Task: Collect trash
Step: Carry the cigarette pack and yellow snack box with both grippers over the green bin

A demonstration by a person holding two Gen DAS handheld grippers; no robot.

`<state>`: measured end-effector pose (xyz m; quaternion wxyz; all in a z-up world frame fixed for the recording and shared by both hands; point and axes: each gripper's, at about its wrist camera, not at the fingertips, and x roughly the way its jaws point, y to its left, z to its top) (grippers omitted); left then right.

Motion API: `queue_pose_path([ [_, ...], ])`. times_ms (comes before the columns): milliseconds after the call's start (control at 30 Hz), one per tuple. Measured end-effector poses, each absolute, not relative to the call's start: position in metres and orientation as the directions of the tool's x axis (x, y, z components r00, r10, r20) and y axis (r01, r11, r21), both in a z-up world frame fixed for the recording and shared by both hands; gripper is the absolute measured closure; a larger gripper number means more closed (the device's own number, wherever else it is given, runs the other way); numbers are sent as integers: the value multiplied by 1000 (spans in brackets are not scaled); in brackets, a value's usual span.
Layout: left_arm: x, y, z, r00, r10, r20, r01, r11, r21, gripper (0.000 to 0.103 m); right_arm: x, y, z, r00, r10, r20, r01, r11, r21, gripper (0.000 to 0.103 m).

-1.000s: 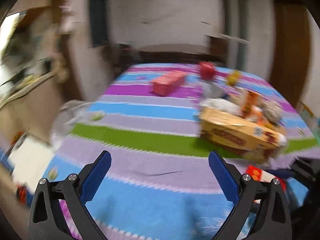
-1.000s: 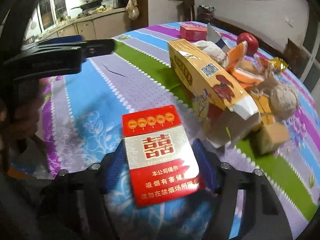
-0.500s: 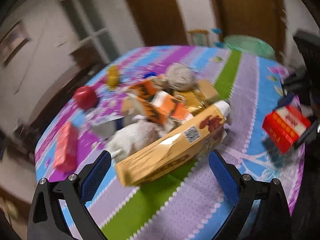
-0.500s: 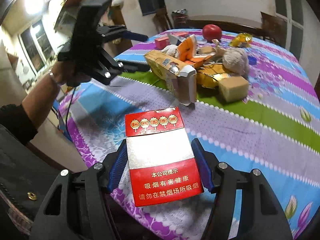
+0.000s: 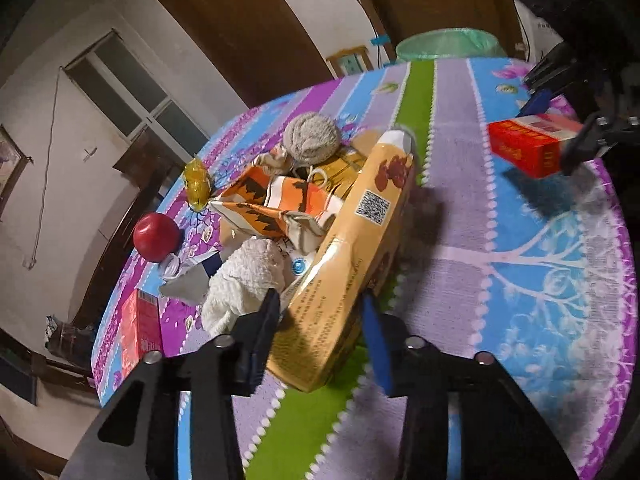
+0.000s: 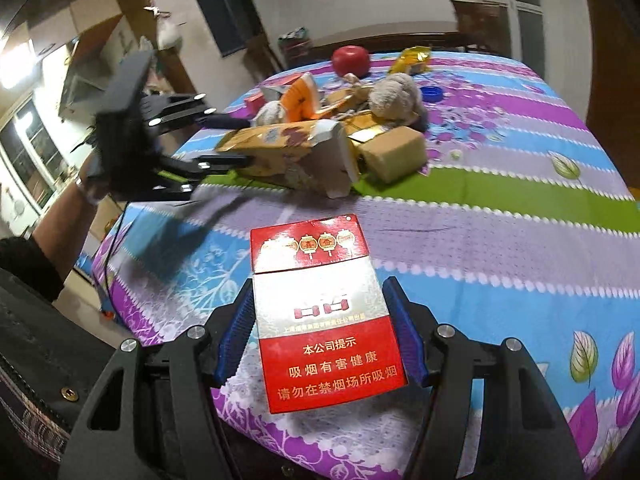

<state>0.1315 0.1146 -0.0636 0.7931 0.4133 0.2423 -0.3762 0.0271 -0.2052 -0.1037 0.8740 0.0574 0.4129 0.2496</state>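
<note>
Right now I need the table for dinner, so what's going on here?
A person is clearing trash from the striped table with tongs in each hand. The right tongs hold a red cigarette pack above the cloth. The left tongs are closing around the end of a long yellow box at the edge of the trash pile. An apple, a yarn ball and wrappers still lie there.

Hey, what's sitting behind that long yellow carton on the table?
Behind the long yellow carton, in the left wrist view: a white crumpled wad, an orange-and-white wrapper, a grey fuzzy ball. Whatever lies low against its far side is covered.
</note>
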Motion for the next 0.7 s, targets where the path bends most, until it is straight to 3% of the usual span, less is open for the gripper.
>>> queue_pose_path([
  [367, 83, 130, -45, 540, -478, -693, 823, 469, 319, 71, 21, -223, -103, 579, 432, -691, -318, 900, 297, 43],
  [567, 61, 132, -29, 564, -530, -634, 785, 582, 211, 72, 17, -235, -95, 605, 431, -669, -318, 902, 293, 43],
  [700, 38, 116, -17, 619, -515, -593, 735, 647, 205, 72, 14, -245, -88, 627, 425, -653, -316, 905, 287, 44],
])
